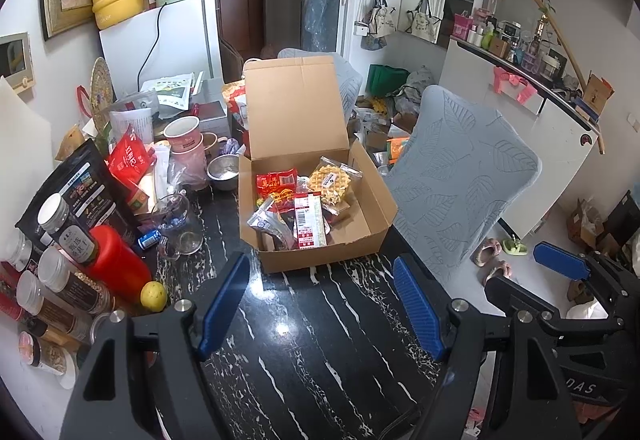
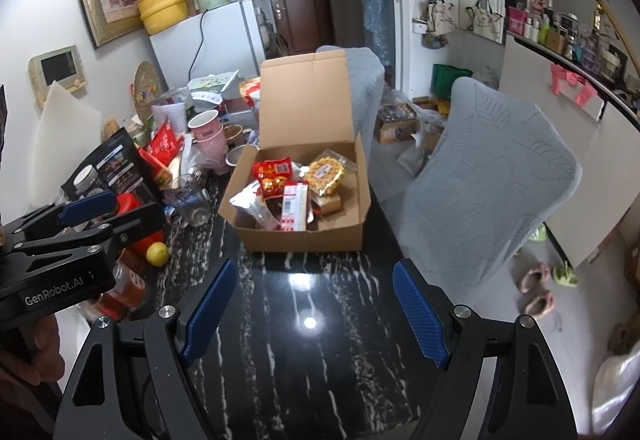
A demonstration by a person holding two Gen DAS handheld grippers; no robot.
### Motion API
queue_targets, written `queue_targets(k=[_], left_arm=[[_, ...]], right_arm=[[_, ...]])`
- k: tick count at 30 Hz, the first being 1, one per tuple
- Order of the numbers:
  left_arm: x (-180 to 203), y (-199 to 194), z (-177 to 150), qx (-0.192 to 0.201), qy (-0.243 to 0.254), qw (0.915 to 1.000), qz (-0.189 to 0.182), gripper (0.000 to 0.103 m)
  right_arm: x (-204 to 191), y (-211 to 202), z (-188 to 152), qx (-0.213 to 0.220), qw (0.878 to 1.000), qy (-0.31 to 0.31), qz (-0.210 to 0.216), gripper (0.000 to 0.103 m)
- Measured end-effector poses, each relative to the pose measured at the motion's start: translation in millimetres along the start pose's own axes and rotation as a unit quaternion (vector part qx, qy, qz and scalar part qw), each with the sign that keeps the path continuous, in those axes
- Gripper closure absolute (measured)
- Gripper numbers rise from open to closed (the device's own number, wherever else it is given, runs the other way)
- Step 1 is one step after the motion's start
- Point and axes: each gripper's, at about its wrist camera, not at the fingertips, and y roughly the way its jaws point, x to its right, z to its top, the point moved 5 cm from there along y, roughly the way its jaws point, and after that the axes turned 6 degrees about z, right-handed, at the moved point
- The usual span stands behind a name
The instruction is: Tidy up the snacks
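A: Left wrist view. The left tongs [image 1: 320, 304] hung over the black marbled bench [image 1: 304, 360], blue pads [image 1: 418, 306] standing well apart, nothing between them. The right tongs [image 1: 562, 260] showed at the right edge, also parted and empty.

B: And the snacks?

A: In the open cardboard box [image 1: 316, 179] beyond the tongs, lid flap upright. A red packet [image 1: 276, 183] lay at the back left, a wrapped waffle [image 1: 330, 181] at the back right, a silver pouch [image 1: 266, 220] front left, a barcoded packet [image 1: 308, 220] beside it.

B: Right wrist view?

A: The right tongs [image 2: 316, 308] stood wide open above the bench [image 2: 304, 340], gripping nothing. The left tongs [image 2: 86, 207] entered from the left, apart and empty, a hand [image 2: 38, 344] below. The box [image 2: 304, 183] sat ahead, the red packet [image 2: 274, 175] and waffle [image 2: 326, 175] inside. A lemon [image 2: 157, 254] lay just left of the box, a grey chair [image 2: 492, 175] right.
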Motion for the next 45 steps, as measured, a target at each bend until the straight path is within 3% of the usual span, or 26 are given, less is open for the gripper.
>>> queue_targets(k=[45], left_arm=[[-7.7,17.8,4.4,-0.016,0.005,0.9998,-0.007,0.029]], right_arm=[[1.9,11.1,4.9,-0.013,1.000,0.002,-0.011,0.021]])
